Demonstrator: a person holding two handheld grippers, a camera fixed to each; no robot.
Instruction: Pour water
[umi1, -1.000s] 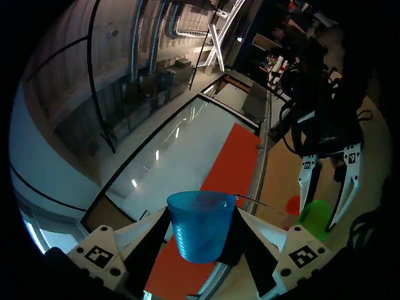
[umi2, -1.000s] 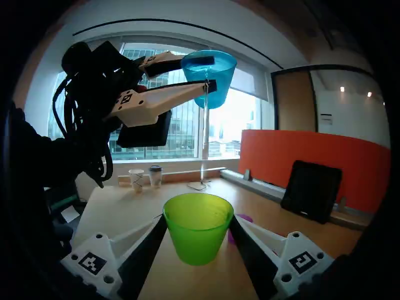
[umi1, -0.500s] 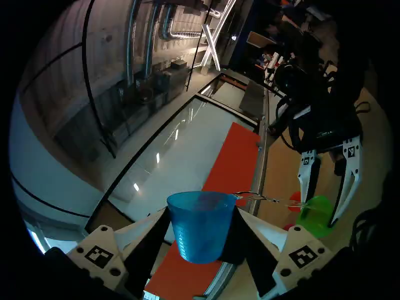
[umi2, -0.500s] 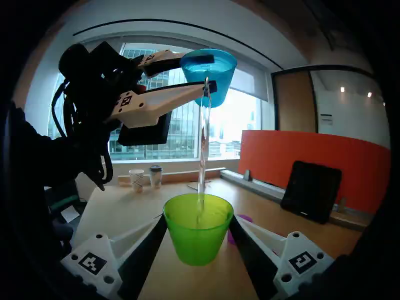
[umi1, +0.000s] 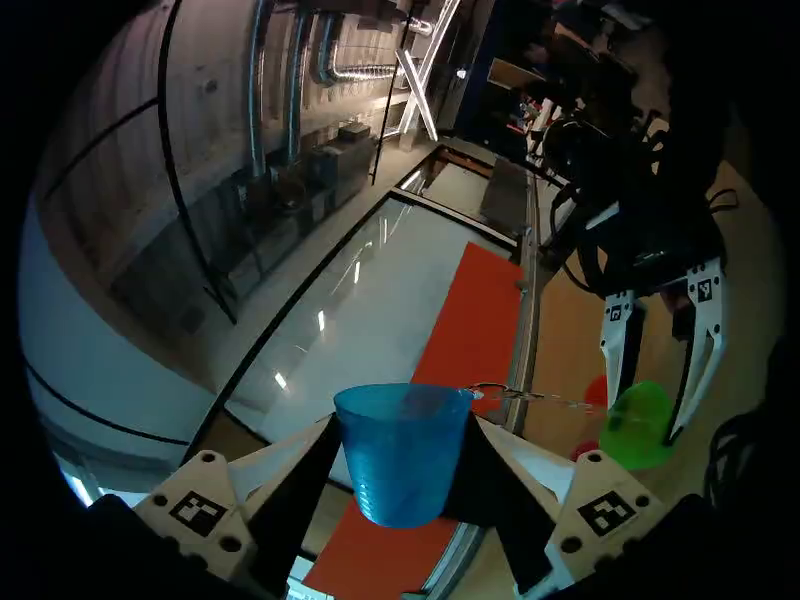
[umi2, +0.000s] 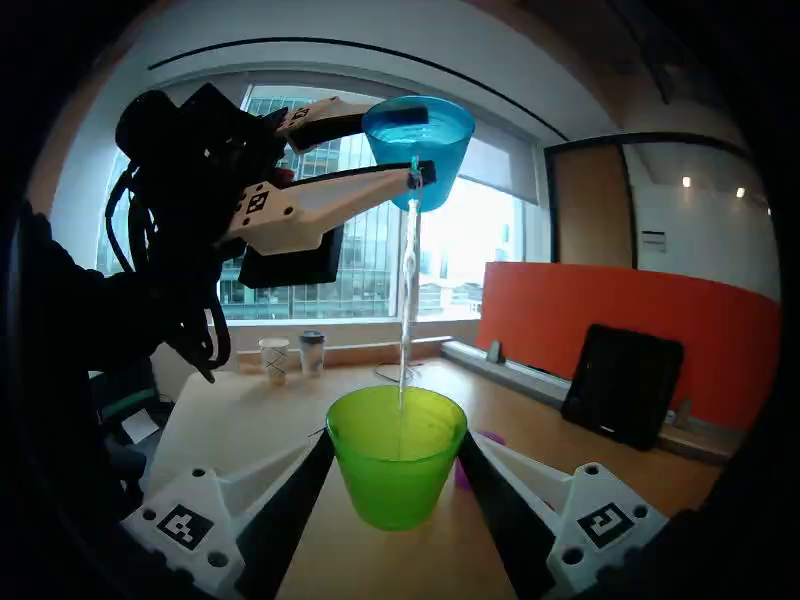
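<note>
Water (umi2: 407, 300) runs in one thin, unbroken stream from the rim of a blue cup (umi2: 418, 150) down into a green cup (umi2: 396, 455) held below it. Seen from the right gripper view, a thick bundle of black cables (umi2: 170, 230) hangs at the far left, behind the left gripper (umi2: 405, 145). Its two white fingers are closed against opposite sides of the blue cup. They hold it high in front of the window (umi2: 340, 270), tipped so that its mouth shows. On the sill under the gripper stand two small paper cups (umi2: 273, 357), side by side. The stream passes to their right and lands inside the green cup, near the back of its rim. The right gripper (umi2: 397, 450) has that green cup clamped between its fingers, one pressing each side. The cup is upright, above the wooden desk (umi2: 520, 410). Something small and purple (umi2: 490, 437) peeks out just behind the cup's right edge; I cannot tell what it is. Further right an orange partition (umi2: 640, 320) runs along the back of the desk. A flat black panel (umi2: 622, 385) leans against the partition. From the left gripper view the blue cup sits squarely between that gripper's own fingers. There the water leaves the right side of the rim toward the green cup.
</note>
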